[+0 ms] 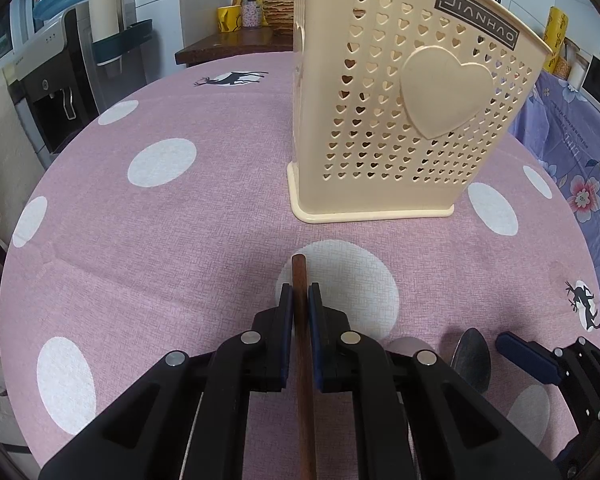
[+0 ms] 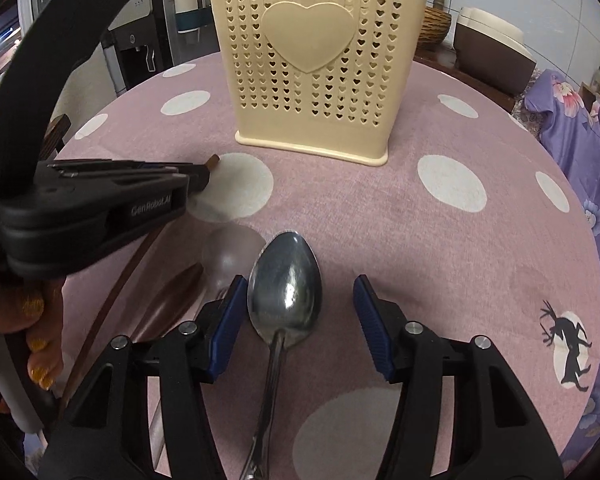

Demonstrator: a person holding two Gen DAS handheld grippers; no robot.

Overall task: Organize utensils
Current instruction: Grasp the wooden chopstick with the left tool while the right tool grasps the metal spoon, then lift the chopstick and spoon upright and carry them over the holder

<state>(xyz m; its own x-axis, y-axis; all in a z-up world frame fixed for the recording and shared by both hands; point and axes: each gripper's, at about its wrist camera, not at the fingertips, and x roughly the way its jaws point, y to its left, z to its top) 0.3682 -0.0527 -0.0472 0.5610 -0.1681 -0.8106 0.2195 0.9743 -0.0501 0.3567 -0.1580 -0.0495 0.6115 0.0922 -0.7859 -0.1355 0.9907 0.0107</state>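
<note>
Left wrist view: my left gripper (image 1: 299, 300) is clamped on a brown wooden chopstick (image 1: 300, 276), just short of the cream utensil holder (image 1: 404, 112); the grip sits near the tip, so I judge the long tail could swing or slip on lifting.

Right wrist view: my right gripper (image 2: 300, 312) stands half-wide around a steel spoon (image 2: 285, 292) lying in front of that holder; the left pad (image 2: 228, 328) nearly touches the bowl, the other is well clear, so closing may nudge the spoon aside.
</note>
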